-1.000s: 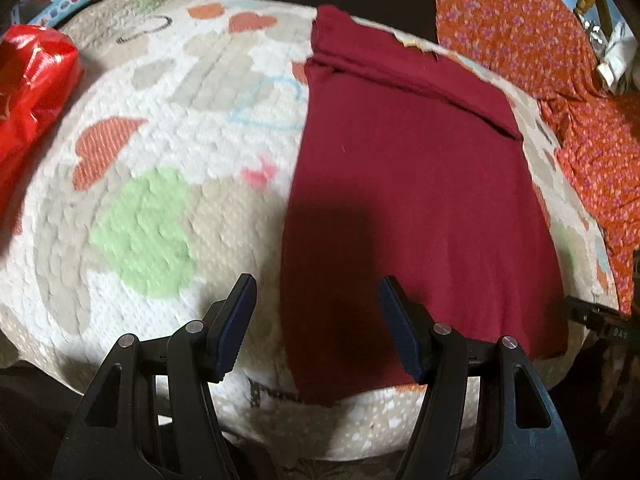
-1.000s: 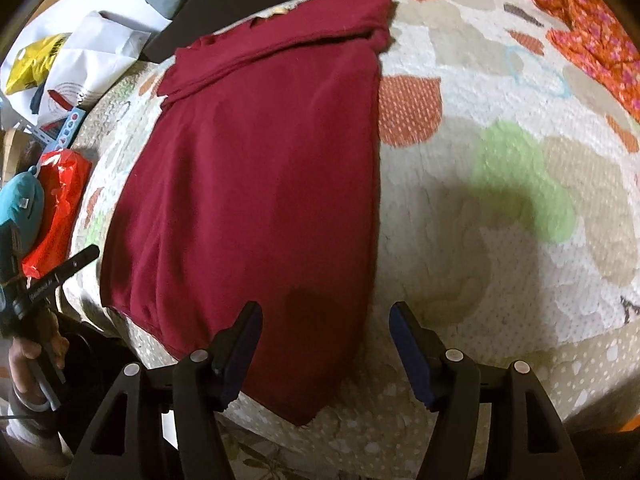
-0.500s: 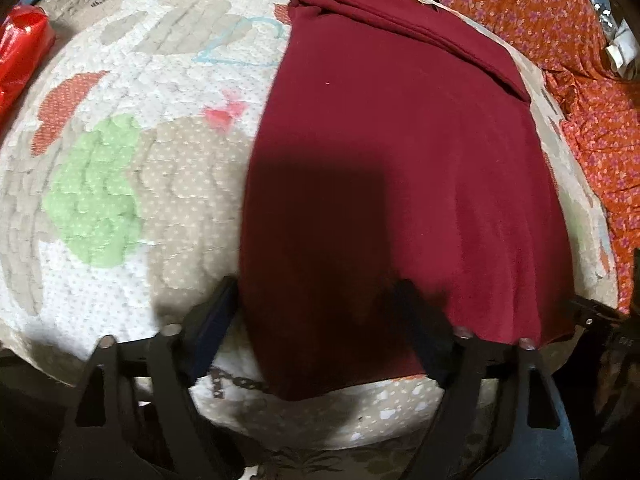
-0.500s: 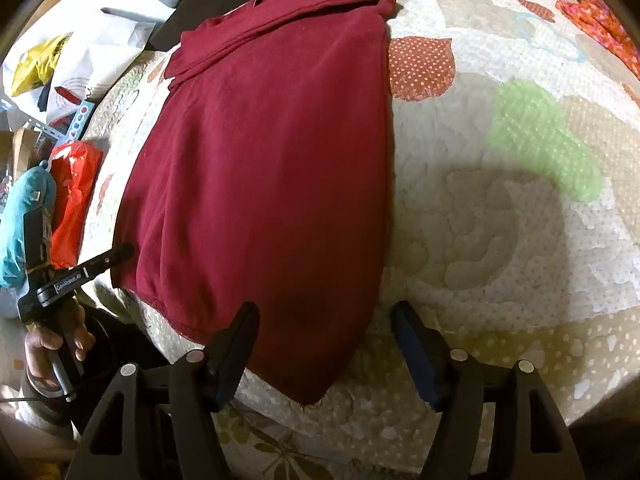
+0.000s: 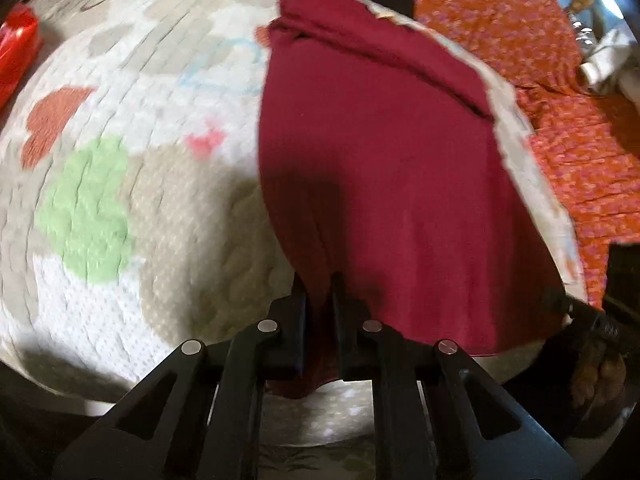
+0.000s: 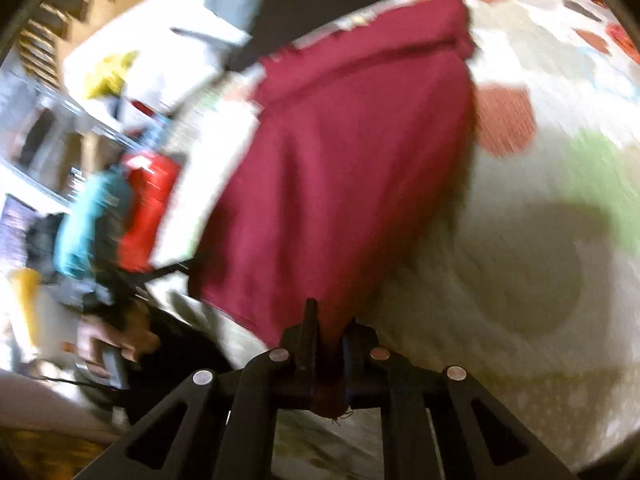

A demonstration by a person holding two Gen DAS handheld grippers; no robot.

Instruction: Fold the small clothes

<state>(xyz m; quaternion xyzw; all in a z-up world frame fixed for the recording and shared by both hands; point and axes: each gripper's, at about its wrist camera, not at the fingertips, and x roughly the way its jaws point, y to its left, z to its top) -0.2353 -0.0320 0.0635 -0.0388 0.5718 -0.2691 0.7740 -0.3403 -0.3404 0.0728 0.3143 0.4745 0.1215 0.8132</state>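
Observation:
A dark red garment [image 5: 380, 152] lies flat on a quilted mat with hearts and a green patch [image 5: 120, 152]. Its far end is folded over. My left gripper [image 5: 319, 292] is shut on the garment's near left corner. My right gripper [image 6: 329, 330] is shut on the near right corner of the same garment [image 6: 340, 184], which also lies on the mat [image 6: 540, 240] in the right wrist view. The right gripper [image 5: 580, 312] shows at the edge of the left wrist view. Both views are blurred by motion.
An orange flowered cloth [image 5: 540, 60] lies beyond the mat on the right. A red bag [image 5: 16, 52] sits at the left edge. In the right wrist view a red bag [image 6: 148, 208], a teal object [image 6: 92, 224] and white bags [image 6: 132, 52] crowd the left side.
Both grippers were open astride the garment's near corners. They have closed on the corners, and the near hem bunches toward the jaws.

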